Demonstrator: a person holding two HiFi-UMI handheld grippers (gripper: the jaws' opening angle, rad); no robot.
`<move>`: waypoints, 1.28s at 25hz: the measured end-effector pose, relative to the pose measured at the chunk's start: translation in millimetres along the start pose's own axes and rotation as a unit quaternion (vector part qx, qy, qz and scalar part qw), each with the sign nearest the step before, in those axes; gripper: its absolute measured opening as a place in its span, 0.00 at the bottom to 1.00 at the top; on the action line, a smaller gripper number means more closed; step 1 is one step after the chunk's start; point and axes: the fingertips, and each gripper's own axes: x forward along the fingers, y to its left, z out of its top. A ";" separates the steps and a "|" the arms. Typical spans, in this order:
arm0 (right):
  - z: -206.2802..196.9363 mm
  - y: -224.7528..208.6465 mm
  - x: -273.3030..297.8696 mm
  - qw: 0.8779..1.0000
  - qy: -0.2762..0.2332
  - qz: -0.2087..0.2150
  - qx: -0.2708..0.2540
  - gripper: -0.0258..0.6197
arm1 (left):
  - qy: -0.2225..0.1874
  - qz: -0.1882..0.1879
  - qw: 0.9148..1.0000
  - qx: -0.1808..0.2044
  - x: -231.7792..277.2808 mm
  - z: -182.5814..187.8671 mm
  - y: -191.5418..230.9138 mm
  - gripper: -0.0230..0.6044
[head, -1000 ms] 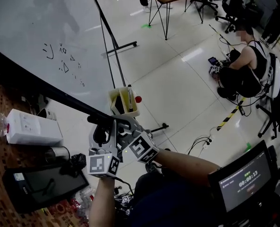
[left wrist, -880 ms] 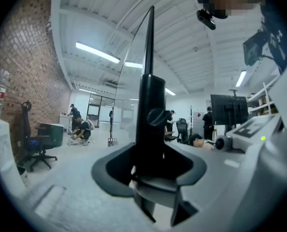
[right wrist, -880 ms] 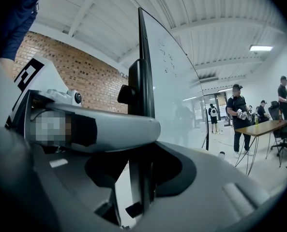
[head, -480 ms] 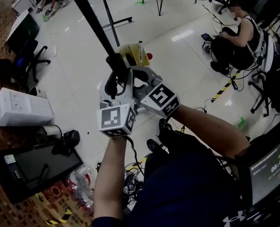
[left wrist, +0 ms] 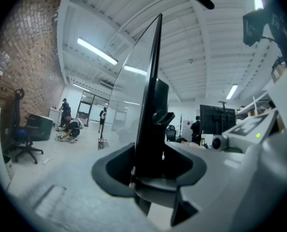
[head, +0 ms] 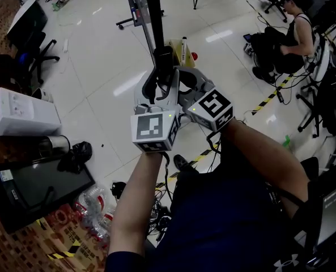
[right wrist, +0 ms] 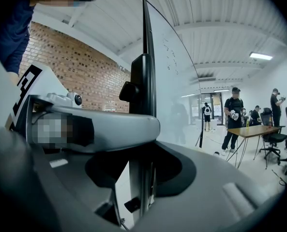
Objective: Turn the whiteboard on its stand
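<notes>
Board: the whiteboard [head: 154, 10] shows edge-on in the head view. Its black frame edge runs from the two grippers up to the top of the picture, above the floor [head: 100, 67]. In both gripper views the same edge stands upright through the middle, with the pale board surface behind it.
Tray: a yellow tray [head: 182, 51] sits on the board just past the fingers, with pens standing in it.
Arms: both forearms [head: 136, 208] reach forward from the body and meet at the frame edge, left beside right.
Left gripper: the left gripper [head: 157, 75] points up along the edge, marker cube toward the camera.
Right gripper: the right gripper [head: 182, 79] lies just beside it on the right, tilted inward.
Left grip: the left fingers [left wrist: 112, 175] stand part-way closed, one on each side of the frame, and clamp it.
Right grip: the right fingers [right wrist: 181, 170] stand somewhat wider and likewise clamp the frame post between them.
</notes>
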 end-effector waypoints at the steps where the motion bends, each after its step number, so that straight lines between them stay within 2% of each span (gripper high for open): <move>1: -1.2 1.3 -2.4 1.000 0.001 0.000 0.000 0.28 | 0.004 0.001 1.000 -0.001 -2.1 -1.6 -2.0 0.34; 6: -2.3 9.5 -13.2 1.000 0.003 0.009 -0.001 0.28 | -0.010 0.006 1.000 -0.002 -10.8 -2.6 -11.5 0.34; 11: -4.0 24.9 -28.1 0.999 -0.009 0.029 0.011 0.28 | -0.002 0.042 0.999 0.002 -26.8 -6.7 -21.4 0.35; 16: -9.4 48.7 -45.6 0.997 -0.019 0.071 0.010 0.29 | 0.002 0.081 0.996 0.044 -47.9 -16.5 -33.1 0.34; 19: -14.4 66.7 -59.4 0.995 -0.023 0.095 0.000 0.29 | 0.006 0.109 0.992 0.057 -66.9 -22.3 -40.1 0.35; 22: -18.9 81.1 -77.9 0.993 -0.017 0.114 -0.018 0.29 | 0.014 0.133 0.989 0.062 -85.5 -29.4 -52.3 0.35; 28: -21.5 103.0 -98.1 0.989 -0.017 0.147 -0.017 0.28 | 0.015 0.171 0.983 0.066 -109.3 -33.5 -63.0 0.35; 32: -27.3 113.2 -113.6 0.988 -0.013 0.150 -0.016 0.28 | 0.005 0.178 0.982 0.060 -122.7 -38.9 -74.2 0.35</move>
